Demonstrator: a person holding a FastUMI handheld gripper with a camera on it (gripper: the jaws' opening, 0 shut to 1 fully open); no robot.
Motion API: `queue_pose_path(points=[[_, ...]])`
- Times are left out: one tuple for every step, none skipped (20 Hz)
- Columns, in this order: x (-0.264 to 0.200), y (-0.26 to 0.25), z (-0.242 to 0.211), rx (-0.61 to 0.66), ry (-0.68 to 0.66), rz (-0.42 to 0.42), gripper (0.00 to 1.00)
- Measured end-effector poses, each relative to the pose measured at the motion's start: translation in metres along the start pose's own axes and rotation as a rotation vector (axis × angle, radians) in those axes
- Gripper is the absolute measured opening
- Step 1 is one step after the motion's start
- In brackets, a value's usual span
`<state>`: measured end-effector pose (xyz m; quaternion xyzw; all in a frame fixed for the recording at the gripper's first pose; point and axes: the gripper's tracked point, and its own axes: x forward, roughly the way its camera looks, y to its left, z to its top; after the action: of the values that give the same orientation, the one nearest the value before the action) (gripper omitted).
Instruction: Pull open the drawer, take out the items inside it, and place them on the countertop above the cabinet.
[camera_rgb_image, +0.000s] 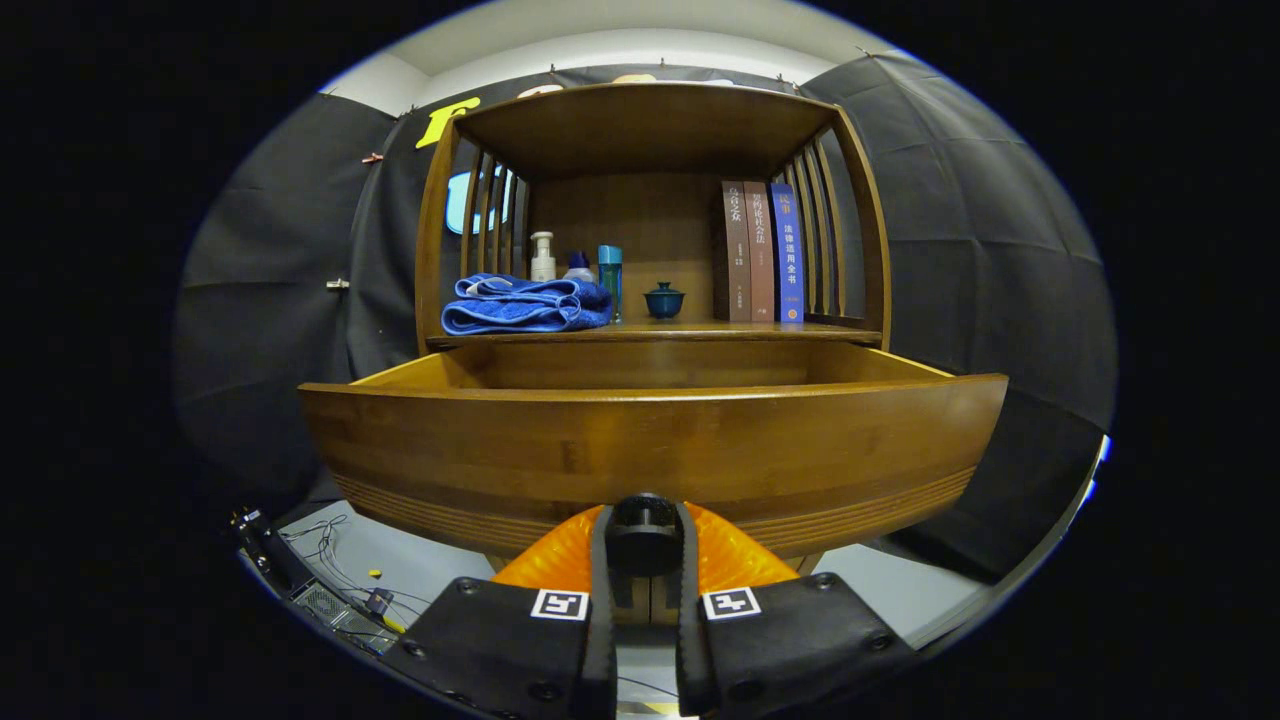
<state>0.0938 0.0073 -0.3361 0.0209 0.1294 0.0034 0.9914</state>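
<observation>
We see our gripper (644, 560) closed on the round drawer knob (644, 533), both fingers pressing its sides; the drawer (650, 450) stands pulled out, its contents hidden behind the front panel; on the countertop (690, 330) sit a folded blue towel (525, 303), a pump bottle (542, 257), a teal bottle (610, 275), a small lidded cup (664, 299) and 3 books (762, 265), spine writing too small to read; cables (335, 570) lie on the grey floor; black cloth walls the booth.

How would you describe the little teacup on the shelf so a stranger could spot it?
Find the wooden cabinet with its drawer pulled out. On the countertop above it, between the teal bottle and the upright books, stands the cup: small, dark blue, lidded, the one squat round thing there.
</observation>
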Motion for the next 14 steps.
queue_pose_path(points=[[0.0,0.0,0.001,-0.011,0.004,0.002,0.27],[0.0,0.0,0.0,-0.015,0.018,0.007,0.27],[0.0,0.001,0.001,-0.01,0.031,0.013,0.27],[0.0,0.001,0.0,-0.01,0.05,0.019,0.27],[-0.001,0.002,0.0,-0.015,0.064,0.028,0.29],[-0.002,0.003,0.0,-0.019,0.076,0.043,0.35],[-0.007,0.005,0.008,-0.015,0.061,0.058,0.42],[-0.011,0.005,0.019,-0.017,0.031,0.069,0.48],[-0.017,0.004,0.036,-0.029,0.008,0.078,0.56],[-0.022,0.005,0.054,-0.041,-0.008,0.097,0.65],[-0.027,0.006,0.068,-0.05,-0.015,0.106,0.73],[-0.03,0.005,0.082,-0.056,-0.009,0.11,0.82],[-0.031,0.004,0.096,-0.058,0.001,0.116,0.9],[-0.03,0.002,0.111,-0.061,0.012,0.119,0.99]])
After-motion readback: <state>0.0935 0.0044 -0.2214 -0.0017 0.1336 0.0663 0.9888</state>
